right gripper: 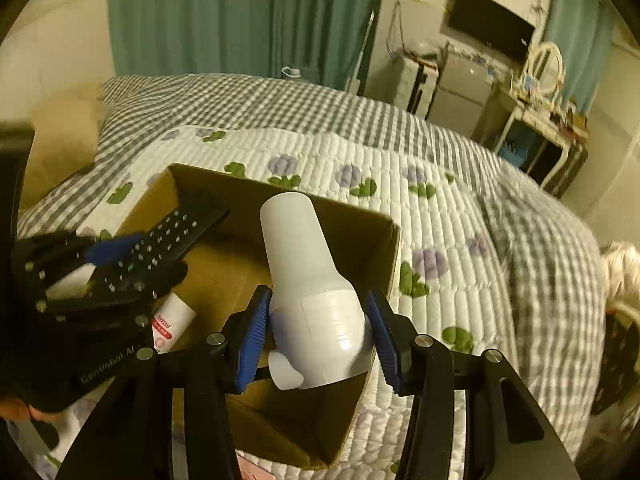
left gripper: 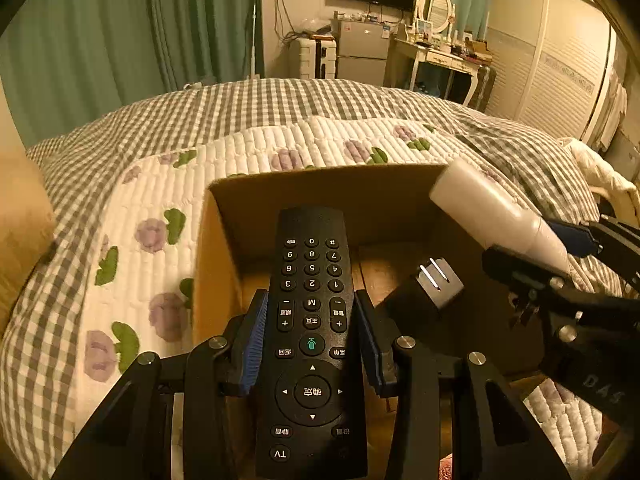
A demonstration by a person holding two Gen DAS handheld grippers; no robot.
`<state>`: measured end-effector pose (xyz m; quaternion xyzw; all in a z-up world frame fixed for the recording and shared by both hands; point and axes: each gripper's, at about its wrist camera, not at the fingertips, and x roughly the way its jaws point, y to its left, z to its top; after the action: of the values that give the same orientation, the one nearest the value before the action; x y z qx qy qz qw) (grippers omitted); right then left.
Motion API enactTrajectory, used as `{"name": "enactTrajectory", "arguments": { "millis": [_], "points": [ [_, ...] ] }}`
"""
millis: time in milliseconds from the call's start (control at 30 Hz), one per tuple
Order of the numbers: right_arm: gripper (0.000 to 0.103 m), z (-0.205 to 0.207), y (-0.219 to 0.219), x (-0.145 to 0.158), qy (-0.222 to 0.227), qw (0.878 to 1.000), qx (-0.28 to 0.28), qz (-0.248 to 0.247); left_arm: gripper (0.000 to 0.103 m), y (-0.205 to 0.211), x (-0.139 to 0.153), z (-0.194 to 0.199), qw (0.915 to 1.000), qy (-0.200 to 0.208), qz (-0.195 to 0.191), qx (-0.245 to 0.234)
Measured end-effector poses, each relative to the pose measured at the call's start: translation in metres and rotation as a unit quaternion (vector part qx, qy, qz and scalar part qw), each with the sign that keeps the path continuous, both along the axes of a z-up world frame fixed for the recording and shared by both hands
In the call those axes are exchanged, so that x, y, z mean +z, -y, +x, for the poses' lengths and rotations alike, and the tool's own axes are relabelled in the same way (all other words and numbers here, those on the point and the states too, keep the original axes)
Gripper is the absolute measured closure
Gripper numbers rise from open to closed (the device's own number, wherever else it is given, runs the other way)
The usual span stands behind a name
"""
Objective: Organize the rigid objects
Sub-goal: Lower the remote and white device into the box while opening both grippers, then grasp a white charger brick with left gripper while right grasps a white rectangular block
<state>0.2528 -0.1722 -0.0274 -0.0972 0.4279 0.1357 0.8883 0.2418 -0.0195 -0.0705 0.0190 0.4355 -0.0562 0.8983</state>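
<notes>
- Left gripper (left gripper: 311, 336) clamps our black remote (left gripper: 311, 320) at centre frame, over the open cardboard box (left gripper: 320, 188).
- Right gripper (right gripper: 316, 334) squeezes our white bottle (right gripper: 308, 280), also above the box.
- Lower left, a red-labelled tube (right gripper: 172, 326) lies inside.
- Around it spreads the floral quilt (right gripper: 420, 208).

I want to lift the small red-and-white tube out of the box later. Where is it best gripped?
Probably across its round body, near the middle, coming down from above through the open top. The red-and-white tube lies flat on the cardboard box floor, partly under the left gripper, so its far end is hidden.
</notes>
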Motion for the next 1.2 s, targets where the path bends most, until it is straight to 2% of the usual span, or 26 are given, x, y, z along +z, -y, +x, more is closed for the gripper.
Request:
{"name": "enactTrajectory", "arguments": {
  "millis": [100,133,167,233,367,400,433,467,567,600,667,800,933,1033,1200],
  "points": [
    [0.05,-0.004,0.006,0.009,0.023,0.999,0.002,0.027,0.059,0.004,0.005,-0.005,0.9999,0.009,0.006,-0.006],
    [0.035,-0.005,0.007,0.013,0.029,0.999,-0.003,0.027,0.057,0.004,0.008,-0.005,0.9999,0.01,0.007,-0.007],
    [0.025,-0.007,0.009,0.021,0.04,0.999,-0.012,0.03,0.054,0.004,0.012,-0.006,0.9998,0.016,0.007,-0.007],
    [0.025,-0.009,0.012,0.032,0.045,0.998,-0.014,0.043,0.034,0.003,0.025,-0.01,0.9995,0.029,0.01,0.0],
    [0.025,-0.027,0.019,0.065,0.062,0.997,-0.011,0.049,0.029,-0.002,0.054,-0.024,0.9986,0.051,0.013,0.002],
    [0.024,-0.035,0.02,0.074,0.072,0.996,-0.006,0.043,0.025,-0.003,0.063,-0.031,0.9982,0.058,0.017,0.002],
    [0.02,-0.046,0.022,0.085,0.084,0.996,0.0,0.037,0.017,-0.005,0.072,-0.04,0.9974,0.068,0.024,0.004],
    [0.015,-0.055,0.023,0.093,0.092,0.995,0.003,0.033,0.013,-0.006,0.078,-0.046,0.9968,0.074,0.03,0.007],
    [0.009,-0.082,0.027,0.109,0.108,0.994,0.018,0.025,0.008,-0.013,0.094,-0.081,0.9933,0.106,0.04,0.024],
    [0.009,-0.092,0.028,0.112,0.107,0.994,0.03,0.021,0.004,-0.015,0.096,-0.089,0.9928,0.109,0.042,0.027],
    [0.006,-0.11,0.029,0.114,0.107,0.993,0.046,0.015,0.004,-0.019,0.097,-0.107,0.9924,0.111,0.041,0.032],
    [0.001,-0.147,0.033,0.102,0.104,0.992,0.069,0.008,0.004,-0.023,0.089,-0.142,0.9929,0.11,0.029,0.036],
    [0.0,-0.173,0.032,0.074,0.081,0.994,0.079,0.006,0.004,-0.021,0.07,-0.166,0.9926,0.107,0.027,0.051],
    [0.0,-0.19,0.029,0.045,0.065,0.994,0.086,-0.011,0.004,-0.017,0.048,-0.181,0.9932,0.095,0.029,0.061],
    [0.0,-0.2,0.028,0.001,0.021,0.995,0.096,-0.019,0.004,-0.005,0.0,-0.194,0.9974,0.047,0.026,0.049]
  ]
}}
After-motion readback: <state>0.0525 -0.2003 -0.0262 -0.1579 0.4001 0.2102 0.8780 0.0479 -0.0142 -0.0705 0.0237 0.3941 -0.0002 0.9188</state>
